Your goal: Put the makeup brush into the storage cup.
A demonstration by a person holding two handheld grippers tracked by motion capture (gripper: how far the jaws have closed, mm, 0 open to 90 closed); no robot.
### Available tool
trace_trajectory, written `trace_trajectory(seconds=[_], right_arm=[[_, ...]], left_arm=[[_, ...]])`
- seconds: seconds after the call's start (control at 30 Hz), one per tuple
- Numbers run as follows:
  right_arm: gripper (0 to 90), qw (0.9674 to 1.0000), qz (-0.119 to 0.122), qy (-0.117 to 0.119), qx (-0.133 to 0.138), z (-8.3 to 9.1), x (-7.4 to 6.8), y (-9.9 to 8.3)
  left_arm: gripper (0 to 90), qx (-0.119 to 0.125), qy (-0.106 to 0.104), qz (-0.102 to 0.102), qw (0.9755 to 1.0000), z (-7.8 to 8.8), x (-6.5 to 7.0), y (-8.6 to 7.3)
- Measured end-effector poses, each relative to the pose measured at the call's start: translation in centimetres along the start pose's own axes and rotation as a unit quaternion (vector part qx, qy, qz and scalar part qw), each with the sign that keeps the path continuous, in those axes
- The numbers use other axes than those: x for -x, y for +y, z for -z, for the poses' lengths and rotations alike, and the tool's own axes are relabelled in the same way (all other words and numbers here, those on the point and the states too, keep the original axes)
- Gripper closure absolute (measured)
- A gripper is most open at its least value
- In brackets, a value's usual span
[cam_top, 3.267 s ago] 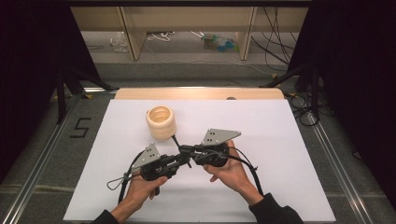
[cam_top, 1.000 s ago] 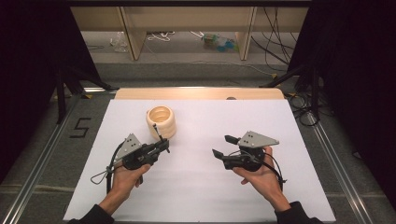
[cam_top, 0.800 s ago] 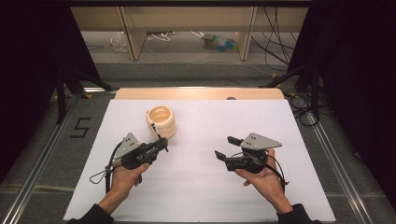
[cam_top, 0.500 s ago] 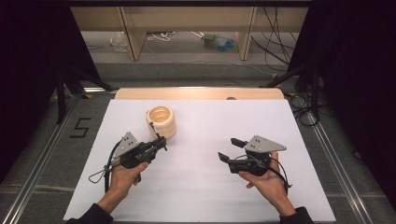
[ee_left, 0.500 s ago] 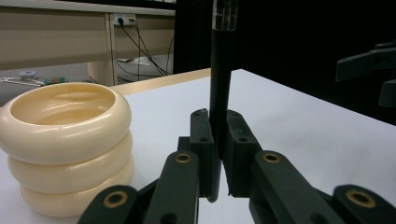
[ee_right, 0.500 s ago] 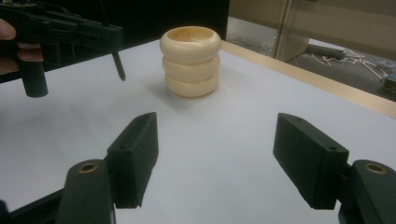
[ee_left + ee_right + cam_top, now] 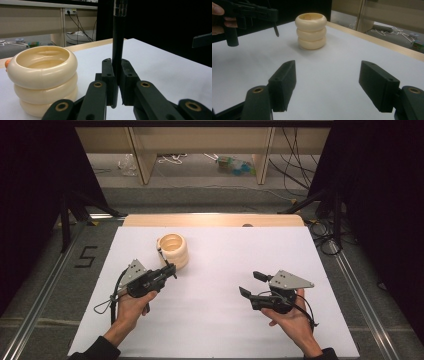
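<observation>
- High view: the left gripper [image 7: 167, 270] has its jaws closed on a thin black stick [image 7: 161, 256], just beside the cream ringed cup [image 7: 173, 251], which stands upright on the white bench [image 7: 215, 320] near its far left part.
- Left gripper view: the stick [image 7: 118, 45] stands upright between the pads, and the cup [image 7: 42, 77] is close at its left.
- Right gripper [image 7: 252, 284] is well apart, toward the right side of the bench; its jaws stand wide with nothing between them and have just been opening a little.
- I judge the stick light, stiff and smooth, so it can slip or swing; a hold low on its shaft seems best.
- I judge the cup hard, light and easy to tip.
- Top end of the stick is cut off in the left gripper view, and what is inside the cup I cannot see.
</observation>
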State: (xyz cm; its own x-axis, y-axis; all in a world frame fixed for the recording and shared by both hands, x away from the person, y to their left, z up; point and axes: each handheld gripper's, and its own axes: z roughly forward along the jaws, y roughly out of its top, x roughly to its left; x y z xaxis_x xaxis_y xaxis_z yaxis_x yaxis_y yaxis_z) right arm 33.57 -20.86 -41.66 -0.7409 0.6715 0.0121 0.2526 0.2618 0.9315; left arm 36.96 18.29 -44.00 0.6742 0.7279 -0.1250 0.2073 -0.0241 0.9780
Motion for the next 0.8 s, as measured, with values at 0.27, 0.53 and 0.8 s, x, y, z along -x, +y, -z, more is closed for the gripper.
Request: trace_trajectory(seconds=[0.27,0.53,0.8], right_arm=[[27.7,0.9998,-0.009,-0.017,0.007,0.9,0.2,-0.7],[26.1,0.9998,-0.001,-0.019,0.003,1.4,0.2,-1.4],[24.7,0.9996,-0.014,-0.024,0.005,1.6,0.2,-1.9]], left_arm=[[83.6,0.005,0.011,-0.003,0.9999,-0.1,-0.8,0.4],[83.5,0.011,0.023,-0.011,0.9996,-0.1,-1.5,0.8],[83.6,0.006,0.040,-0.025,0.9989,0.0,-2.4,1.9]])
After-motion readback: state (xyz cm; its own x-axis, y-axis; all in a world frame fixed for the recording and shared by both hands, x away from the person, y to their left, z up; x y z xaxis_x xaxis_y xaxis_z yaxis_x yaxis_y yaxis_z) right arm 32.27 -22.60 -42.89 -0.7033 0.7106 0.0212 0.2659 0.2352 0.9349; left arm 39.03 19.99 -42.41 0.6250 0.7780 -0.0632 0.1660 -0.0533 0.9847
